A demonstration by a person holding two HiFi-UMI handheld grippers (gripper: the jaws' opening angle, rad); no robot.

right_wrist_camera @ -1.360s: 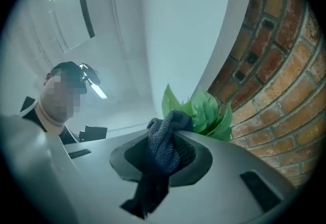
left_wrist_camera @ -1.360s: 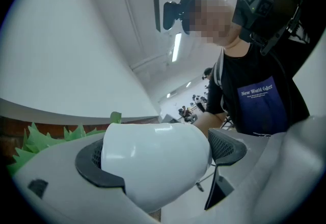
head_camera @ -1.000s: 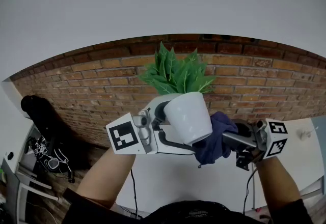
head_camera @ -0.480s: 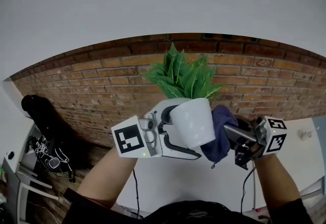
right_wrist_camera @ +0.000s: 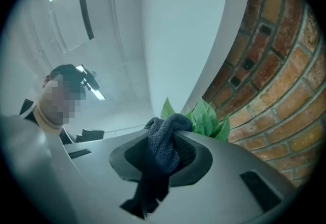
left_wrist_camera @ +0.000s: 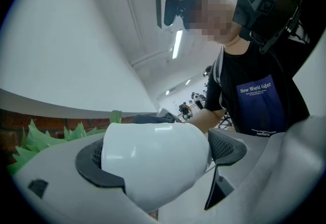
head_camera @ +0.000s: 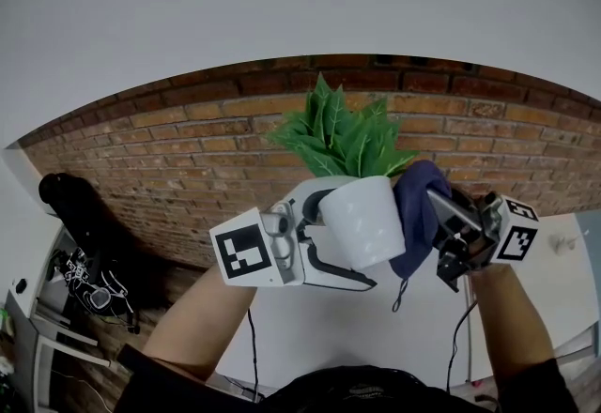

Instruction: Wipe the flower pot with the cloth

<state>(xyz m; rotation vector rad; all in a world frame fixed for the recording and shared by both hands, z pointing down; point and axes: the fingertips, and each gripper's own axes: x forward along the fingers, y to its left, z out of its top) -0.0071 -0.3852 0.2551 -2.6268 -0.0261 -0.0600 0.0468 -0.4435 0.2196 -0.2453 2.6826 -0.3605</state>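
A white flower pot (head_camera: 360, 221) with green leaves (head_camera: 340, 135) is held up in front of the brick wall, tilted. My left gripper (head_camera: 324, 237) is shut on the white flower pot (left_wrist_camera: 155, 162), one dark pad on each side of it. A dark blue cloth (head_camera: 417, 214) lies against the pot's right side, near its rim. My right gripper (head_camera: 434, 210) is shut on the dark blue cloth (right_wrist_camera: 164, 150), which bunches between its pads and hangs down. Leaves (right_wrist_camera: 208, 116) show just past the cloth in the right gripper view.
A red brick wall (head_camera: 188, 158) runs across behind the pot. A white table (head_camera: 338, 331) lies below the grippers, with cables hanging near it. Dark equipment (head_camera: 80, 223) stands at the left. The person's forearms (head_camera: 197, 317) reach up from below.
My right gripper has carried the cloth up the pot's right side, from near its base to near its rim. The pot and left gripper have shifted slightly right and up.
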